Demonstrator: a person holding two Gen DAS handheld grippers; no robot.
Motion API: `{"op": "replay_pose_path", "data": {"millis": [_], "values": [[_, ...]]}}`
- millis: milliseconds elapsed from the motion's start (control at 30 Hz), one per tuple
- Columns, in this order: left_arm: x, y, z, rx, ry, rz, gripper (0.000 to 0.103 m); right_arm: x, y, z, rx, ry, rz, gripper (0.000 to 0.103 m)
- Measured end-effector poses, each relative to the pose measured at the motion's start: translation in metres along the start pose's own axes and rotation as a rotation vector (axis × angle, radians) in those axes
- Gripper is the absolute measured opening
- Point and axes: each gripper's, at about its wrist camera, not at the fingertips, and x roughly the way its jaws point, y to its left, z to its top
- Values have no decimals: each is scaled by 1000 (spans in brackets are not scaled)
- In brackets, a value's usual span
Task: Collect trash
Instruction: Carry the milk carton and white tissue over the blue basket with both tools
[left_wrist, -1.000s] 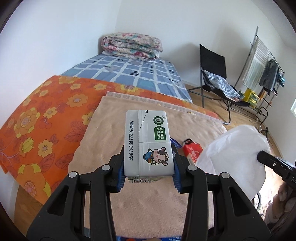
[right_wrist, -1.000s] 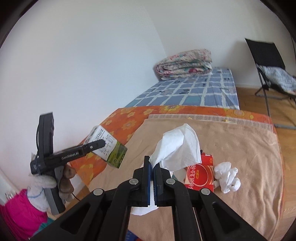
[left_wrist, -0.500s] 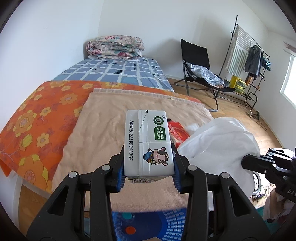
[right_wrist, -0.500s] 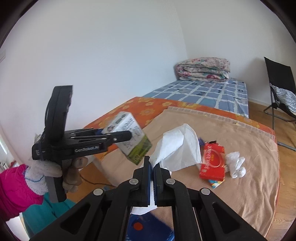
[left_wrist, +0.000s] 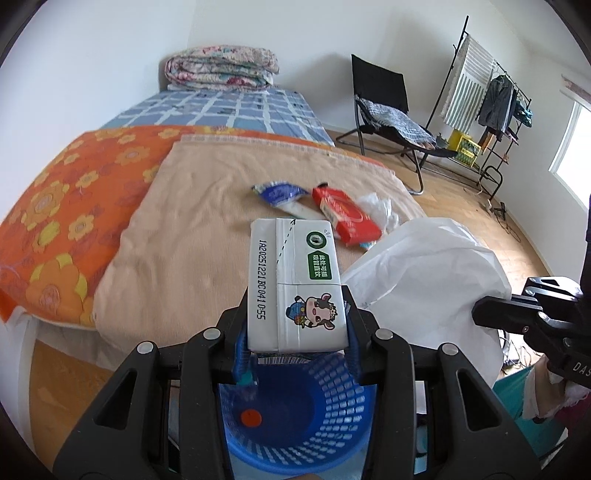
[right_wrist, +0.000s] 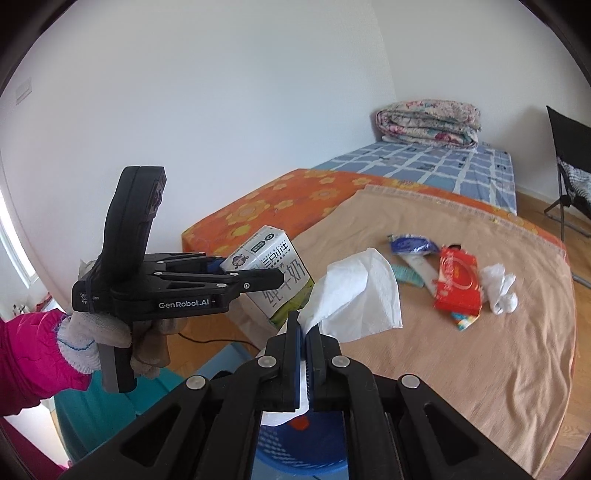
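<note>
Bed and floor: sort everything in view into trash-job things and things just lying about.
For the job:
- milk carton in the left tongs
- white tissue in the right tongs
- blue basket
- red packet, blue wrapper, crumpled tissue on the beige blanket

Lying about:
- folded quilt
- black chair
- clothes rack

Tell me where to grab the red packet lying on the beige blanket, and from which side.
Take the red packet across its narrow width, the tongs closing on its two long edges from above. It lies flat, so only the top is open. The crumpled tissue crowds one long edge and the blue wrapper lies beside the other.
</note>
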Motion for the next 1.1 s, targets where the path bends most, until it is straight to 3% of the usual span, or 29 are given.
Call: {"op": "replay_pose_path", "data": {"millis": [400,1100], "values": [[13,12,-34,-7,94,2,41,15,1,-38,58,96,38,0],[64,11,-93,20,322,32,41,63,5,-83,58,293,-6,0]]}}
